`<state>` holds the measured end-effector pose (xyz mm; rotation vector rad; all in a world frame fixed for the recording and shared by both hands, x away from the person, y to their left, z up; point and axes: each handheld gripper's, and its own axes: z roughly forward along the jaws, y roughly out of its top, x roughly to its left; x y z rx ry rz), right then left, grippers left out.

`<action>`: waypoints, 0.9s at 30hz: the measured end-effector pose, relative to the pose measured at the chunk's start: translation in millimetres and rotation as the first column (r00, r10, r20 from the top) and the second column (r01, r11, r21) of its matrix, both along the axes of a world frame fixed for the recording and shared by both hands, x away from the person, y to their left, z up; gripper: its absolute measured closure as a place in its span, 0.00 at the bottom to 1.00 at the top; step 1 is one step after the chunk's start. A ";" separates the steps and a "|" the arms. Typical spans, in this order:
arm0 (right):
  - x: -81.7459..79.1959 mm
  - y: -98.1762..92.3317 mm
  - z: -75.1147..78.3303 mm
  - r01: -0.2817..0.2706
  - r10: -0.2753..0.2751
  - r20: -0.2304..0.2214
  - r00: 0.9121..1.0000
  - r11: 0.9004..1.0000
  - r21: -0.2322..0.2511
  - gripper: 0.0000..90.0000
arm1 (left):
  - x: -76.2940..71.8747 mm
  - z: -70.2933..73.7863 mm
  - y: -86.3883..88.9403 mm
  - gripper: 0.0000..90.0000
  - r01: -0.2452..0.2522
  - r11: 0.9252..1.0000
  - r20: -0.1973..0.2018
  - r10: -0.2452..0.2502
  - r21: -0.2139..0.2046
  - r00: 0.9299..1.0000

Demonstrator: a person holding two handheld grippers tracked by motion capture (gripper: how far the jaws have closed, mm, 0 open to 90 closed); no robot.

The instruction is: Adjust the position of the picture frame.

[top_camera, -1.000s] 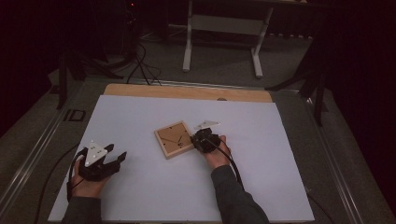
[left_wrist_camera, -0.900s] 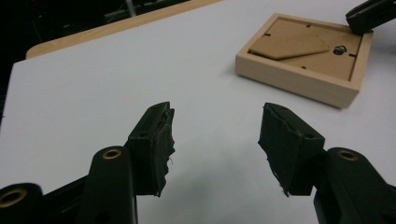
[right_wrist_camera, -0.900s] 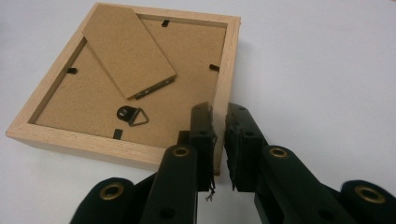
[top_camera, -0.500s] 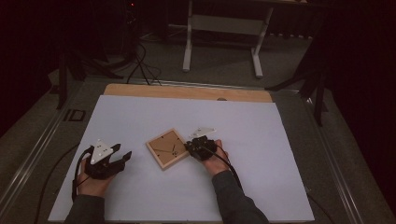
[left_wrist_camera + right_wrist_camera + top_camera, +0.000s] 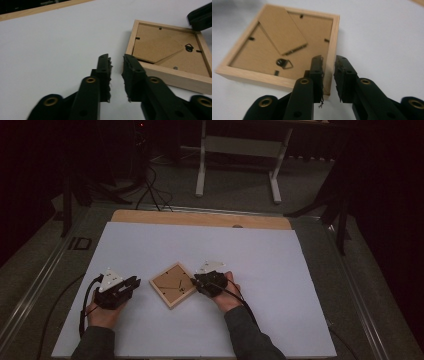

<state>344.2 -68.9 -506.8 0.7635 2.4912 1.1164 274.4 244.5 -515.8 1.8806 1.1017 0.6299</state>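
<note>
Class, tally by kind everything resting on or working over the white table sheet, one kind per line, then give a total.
Square light-wood picture frame lying face down: 1
Black two-jaw grippers, left gripper and right gripper: 2
Hands holding them: 2
Total: 5

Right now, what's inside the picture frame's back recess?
In the picture frame, face down: brown backing board, folded easel stand, metal hanger ring, small black tabs. Whatever is under the backing is covered.
</note>
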 end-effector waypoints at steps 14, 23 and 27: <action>-34.3 -12.5 10.9 0.007 -0.007 0.027 1.000 1.000 0.004 1.00 | 21.0 -7.4 -5.3 0.99 0.001 1.000 -0.007 -0.001 -0.014 1.000; -44.6 -24.3 5.7 0.037 -0.038 0.019 0.999 0.999 0.027 1.00 | 31.9 -13.2 -16.8 0.99 0.018 1.000 -0.025 -0.018 0.005 1.000; -47.9 -26.6 -0.8 0.061 -0.062 0.026 0.998 0.998 0.016 1.00 | 32.7 -15.6 -20.5 0.99 0.025 0.999 -0.041 -0.024 0.029 0.999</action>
